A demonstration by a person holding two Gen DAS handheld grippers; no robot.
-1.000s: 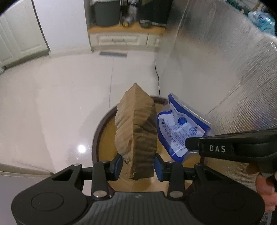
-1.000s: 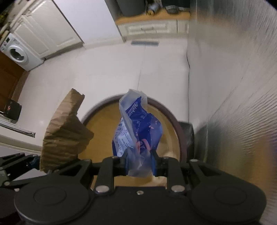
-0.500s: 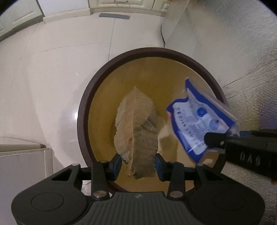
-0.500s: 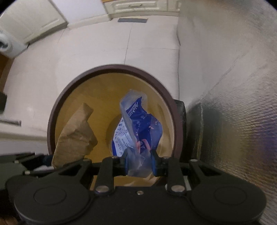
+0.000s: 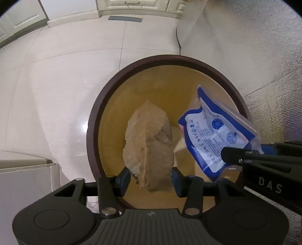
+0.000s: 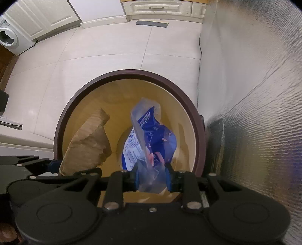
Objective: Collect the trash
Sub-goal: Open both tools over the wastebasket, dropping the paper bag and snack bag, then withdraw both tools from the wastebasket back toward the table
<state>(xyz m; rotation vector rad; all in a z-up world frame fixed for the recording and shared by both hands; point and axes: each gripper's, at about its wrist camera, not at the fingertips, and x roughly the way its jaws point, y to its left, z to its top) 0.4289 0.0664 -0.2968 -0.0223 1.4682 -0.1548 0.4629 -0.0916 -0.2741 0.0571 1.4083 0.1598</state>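
Observation:
My left gripper (image 5: 151, 179) is shut on a crumpled piece of brown cardboard (image 5: 149, 143) and holds it over the open mouth of a round bin with a dark brown rim (image 5: 90, 135) and yellow inside. My right gripper (image 6: 152, 176) is shut on a blue and white plastic pouch (image 6: 149, 139), also held over the bin (image 6: 60, 122). The pouch (image 5: 215, 139) shows to the right of the cardboard in the left wrist view; the cardboard (image 6: 88, 145) shows at the left in the right wrist view.
The bin stands on a pale tiled floor (image 5: 66, 75). A silver foil-covered wall (image 6: 254, 94) rises close on the right. White cabinets (image 6: 160, 7) line the far wall, a washing machine (image 6: 9, 39) stands at the far left, and a pale ledge (image 5: 24, 165) lies at the left.
Both grippers have tilted down and moved over the bin, which now fills the middle of both views. Both still hold their items.

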